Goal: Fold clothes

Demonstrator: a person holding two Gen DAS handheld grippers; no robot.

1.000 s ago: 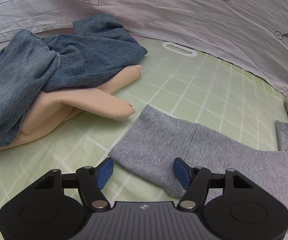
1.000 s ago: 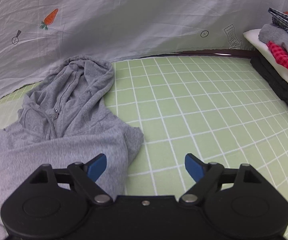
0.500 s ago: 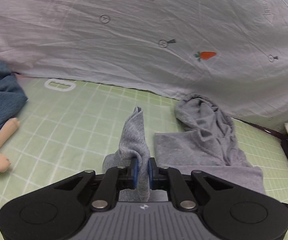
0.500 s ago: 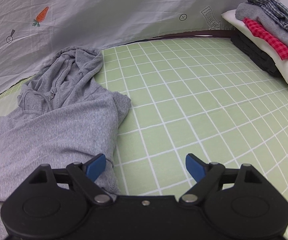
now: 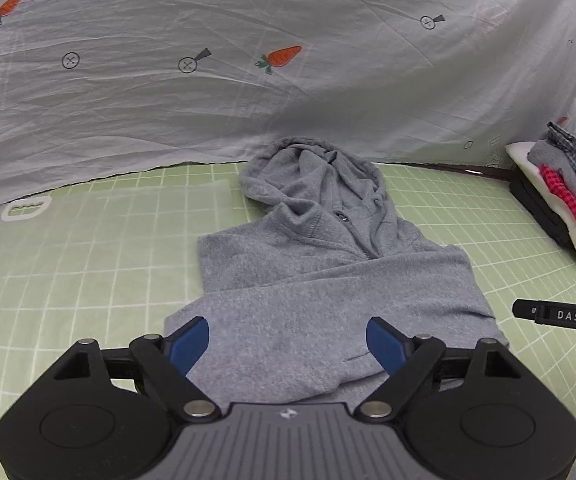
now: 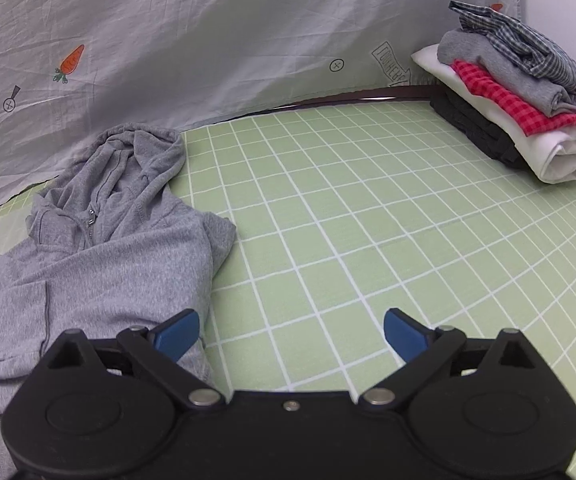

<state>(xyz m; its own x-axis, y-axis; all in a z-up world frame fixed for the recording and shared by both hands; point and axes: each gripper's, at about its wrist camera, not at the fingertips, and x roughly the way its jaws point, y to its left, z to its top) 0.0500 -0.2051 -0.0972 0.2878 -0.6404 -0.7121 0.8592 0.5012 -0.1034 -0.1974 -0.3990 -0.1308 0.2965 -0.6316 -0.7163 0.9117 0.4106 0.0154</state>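
A grey zip hoodie (image 5: 328, 288) lies on the green grid mat (image 5: 87, 272), hood toward the sheet at the back, with a sleeve folded across its chest. My left gripper (image 5: 288, 344) is open and empty, just above the folded sleeve. In the right wrist view the hoodie (image 6: 99, 256) lies at the left. My right gripper (image 6: 291, 336) is open and empty over bare mat (image 6: 368, 220), its left fingertip (image 6: 177, 334) at the hoodie's right edge.
A stack of folded clothes (image 6: 520, 96) stands at the back right corner; it also shows in the left wrist view (image 5: 556, 196). A white printed sheet (image 5: 247, 80) hangs behind the mat. The other gripper's black body (image 5: 568, 320) shows at the right edge.
My left gripper closed on the grey sleeve, carried it right across the hoodie's chest, and has now let go and opened. My right gripper stayed open and drew back slightly.
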